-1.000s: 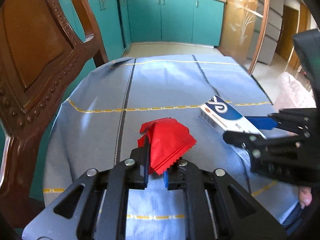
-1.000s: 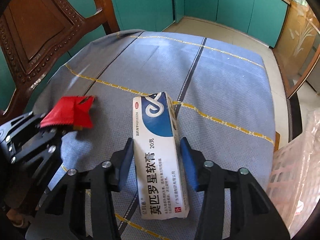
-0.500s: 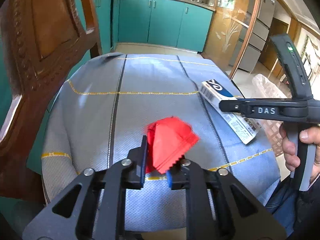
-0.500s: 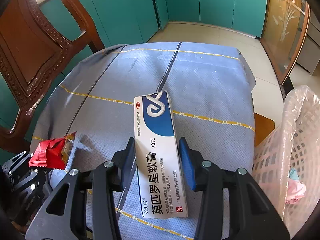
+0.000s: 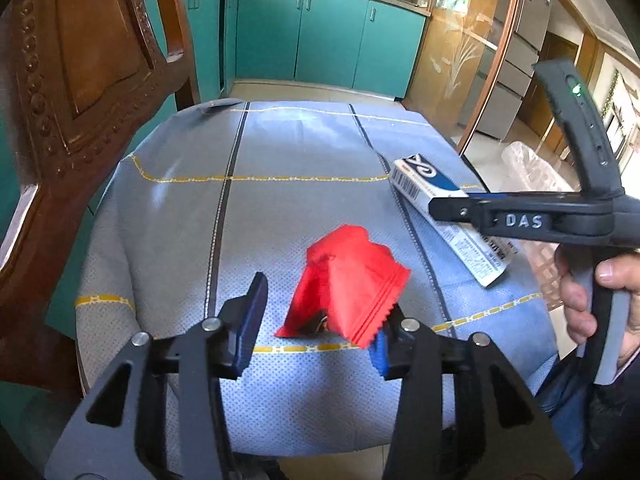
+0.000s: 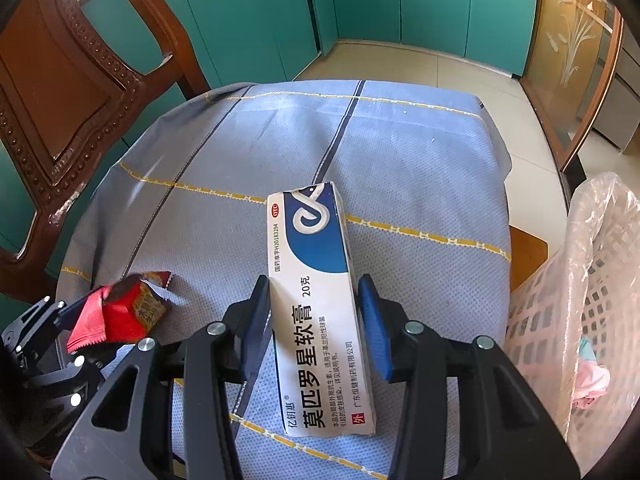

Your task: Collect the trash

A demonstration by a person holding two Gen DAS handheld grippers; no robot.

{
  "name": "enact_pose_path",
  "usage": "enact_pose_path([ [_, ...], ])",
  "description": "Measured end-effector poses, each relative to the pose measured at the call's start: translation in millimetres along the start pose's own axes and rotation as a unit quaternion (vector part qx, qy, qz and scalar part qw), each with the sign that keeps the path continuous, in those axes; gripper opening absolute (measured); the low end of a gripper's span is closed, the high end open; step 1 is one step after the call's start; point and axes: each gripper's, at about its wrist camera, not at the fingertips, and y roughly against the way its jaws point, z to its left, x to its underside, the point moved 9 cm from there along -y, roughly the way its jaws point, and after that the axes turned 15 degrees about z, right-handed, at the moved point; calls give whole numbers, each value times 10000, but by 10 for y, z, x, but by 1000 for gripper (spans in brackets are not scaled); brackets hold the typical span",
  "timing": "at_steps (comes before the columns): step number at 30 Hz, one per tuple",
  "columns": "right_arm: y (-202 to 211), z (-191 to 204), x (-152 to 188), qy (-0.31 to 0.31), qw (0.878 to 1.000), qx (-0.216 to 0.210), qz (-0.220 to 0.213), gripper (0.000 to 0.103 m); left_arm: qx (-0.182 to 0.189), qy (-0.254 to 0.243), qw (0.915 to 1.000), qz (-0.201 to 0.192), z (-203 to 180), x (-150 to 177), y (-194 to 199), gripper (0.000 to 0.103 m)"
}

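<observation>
A crumpled red snack wrapper [image 5: 348, 276] stands between the jaws of my left gripper [image 5: 316, 332], which are opening. The left pad is clear of the wrapper, which leans against the right finger. In the right wrist view the wrapper [image 6: 120, 312] sits at the lower left by the left gripper [image 6: 68, 320]. My right gripper [image 6: 316, 320] is shut on a white and blue ointment box [image 6: 316, 248], held lengthwise just above the blue tablecloth [image 6: 400, 152]. The left wrist view shows the box [image 5: 424, 184] in the right gripper [image 5: 440, 208], with a person's hand [image 5: 580, 296] on its handle.
A pink lattice basket [image 6: 592, 280] lined with a clear bag stands off the table's right edge, with some scraps inside. A carved wooden chair [image 5: 80, 80] rises close on the left. Teal cabinets line the far wall.
The left jaws have parted and the red wrapper has come loose, tipping toward the right finger. The right gripper keeps its grip on the box, and the basket has come into its view.
</observation>
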Motion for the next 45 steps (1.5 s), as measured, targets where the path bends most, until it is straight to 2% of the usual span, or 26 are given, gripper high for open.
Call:
enact_pose_path([
  [3, -17, 9, 11, -3, 10000, 0, 15, 45, -14, -33, 10000, -36, -28, 13, 38, 62],
  [5, -22, 12, 22, -6, 10000, -3, 22, 45, 98, -47, 9999, -79, -67, 17, 88, 69],
  [6, -24, 14, 27, -4, 10000, -4, 24, 45, 126, -57, 9999, -104, -76, 13, 108, 76],
  [10, -21, 13, 30, -13, 10000, -3, 16, 46, 263, -70, 9994, -212, -135, -1, 203, 84],
  [15, -9, 6, 62, -40, 10000, -10, 9, 46, 490, 169, 9978, -419, -116, -82, 332, 89],
  [17, -4, 8, 71, -34, 10000, 0, 11, 46, 400, 307, 9974, -523, -79, -143, 376, 89],
  [21, 20, 11, 85, -23, 10000, -3, -3, 46, -33, 364, 9979, -528, -7, -195, 368, 89],
  [25, 27, -6, 104, -26, 10000, 11, 10, 46, 72, 442, 9977, -506, 6, -222, 373, 89],
  [30, 30, -8, 112, -16, 10000, 12, 2, 46, -168, 464, 9961, -737, 124, -297, 507, 89],
  [35, 21, 6, 116, -10, 10000, 35, 17, 46, -224, 643, 9947, -765, 315, -279, 562, 93],
  [39, 0, 23, 104, -8, 10000, 51, 35, 46, 53, 839, 9946, -605, 364, -235, 526, 94],
  [42, 2, 28, 94, -5, 10000, 46, 22, 46, 384, 400, 9978, -365, 114, -152, 419, 96],
  [45, -7, 8, 93, -43, 10000, 55, 34, 46, 169, -310, 9993, 93, -197, -26, 156, 96],
])
